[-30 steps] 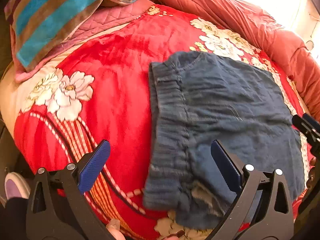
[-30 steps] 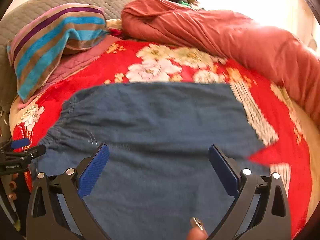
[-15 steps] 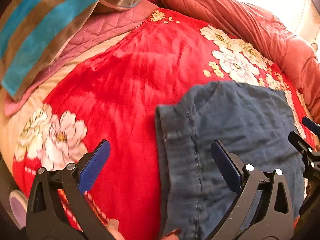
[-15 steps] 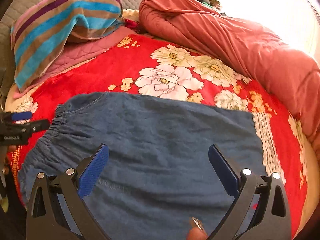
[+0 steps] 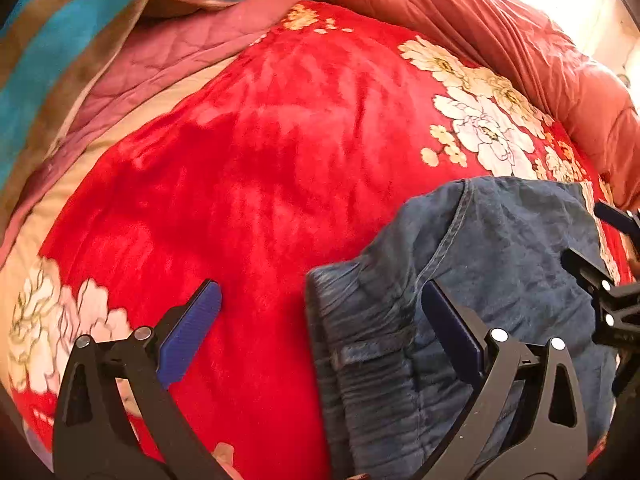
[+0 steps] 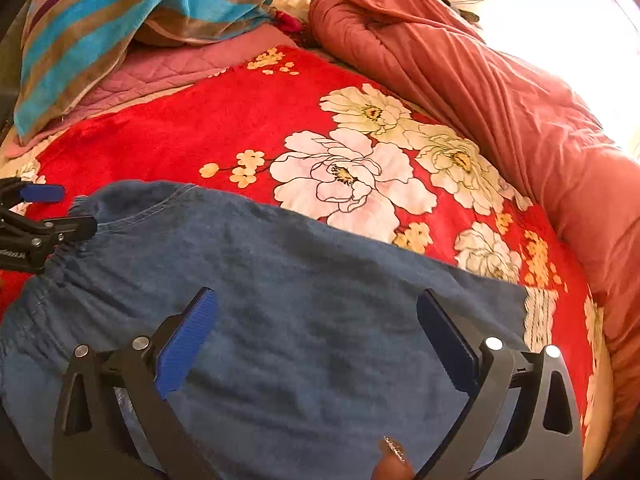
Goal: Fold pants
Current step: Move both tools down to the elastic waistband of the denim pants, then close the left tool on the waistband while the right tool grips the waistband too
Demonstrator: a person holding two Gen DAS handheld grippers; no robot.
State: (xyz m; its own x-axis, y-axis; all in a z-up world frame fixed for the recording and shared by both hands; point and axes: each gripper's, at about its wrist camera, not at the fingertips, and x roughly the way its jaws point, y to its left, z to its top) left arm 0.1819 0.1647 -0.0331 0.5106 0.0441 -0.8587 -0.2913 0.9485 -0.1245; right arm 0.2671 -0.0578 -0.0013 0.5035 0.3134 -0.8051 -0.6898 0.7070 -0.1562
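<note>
Folded blue denim pants (image 5: 500, 288) (image 6: 304, 312) lie on a red floral blanket (image 5: 260, 184) (image 6: 192, 136). Their gathered elastic waistband faces left. My left gripper (image 5: 320, 320) is open and hovers low over the waistband edge: one blue pad (image 5: 188, 332) is over the blanket, the other (image 5: 452, 332) over the denim. My right gripper (image 6: 316, 332) is open too, low above the middle of the pants, with nothing between its pads (image 6: 184, 344). Each gripper shows at the edge of the other's view.
A rust-red rolled quilt (image 6: 500, 92) runs along the far right of the bed. A striped blue and brown blanket (image 6: 132, 20) and a pink quilted pad (image 6: 168, 68) lie at the far left. A fingertip (image 6: 394, 464) shows at the bottom edge.
Both grippers have moved forward and lower over the pants, so the denim sits lower and larger in each view. The left gripper has drifted leftward past the waistband edge. Jaws stayed open.
</note>
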